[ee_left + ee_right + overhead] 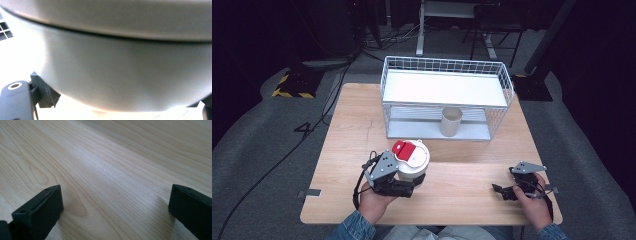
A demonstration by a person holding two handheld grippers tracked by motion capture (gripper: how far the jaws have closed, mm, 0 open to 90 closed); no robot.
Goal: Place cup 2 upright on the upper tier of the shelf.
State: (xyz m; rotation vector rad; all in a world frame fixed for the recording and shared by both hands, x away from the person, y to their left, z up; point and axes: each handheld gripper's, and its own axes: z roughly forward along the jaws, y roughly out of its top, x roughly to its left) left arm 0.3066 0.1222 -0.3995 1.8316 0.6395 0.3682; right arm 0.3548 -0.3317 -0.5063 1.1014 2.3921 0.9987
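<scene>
A: Surface and room first, go.
B: Light wood table (pixel 462 175), grain running in long streaks in the right gripper view. Grey carpet floor (pixel 257 145) around it, dark room behind, cables on the floor, a yellow-black striped base (pixel 292 84) far left, desk legs at the back.
A: Next biggest?
B: White wire rack (pixel 447 95) at the far middle of the table, two levels, white top shelf. A beige cup (pixel 451 121) stands upright on the lower shelf, open end up.
A: The main thing?
B: White lidded container (pixel 412 160), near-centre left on the table, in front of the rack. Long axis vertical, lid up, red tab (pixel 402 148) on the lid toward the far left.
A: Grippers?
B: Left gripper (pixel 417 181) clamped round the container's body, a jaw on each side; its own view is blurred white wall (pixel 120 75). Right gripper (pixel 499 191) low over bare table at near right, jaws spread wide, nothing between.
</scene>
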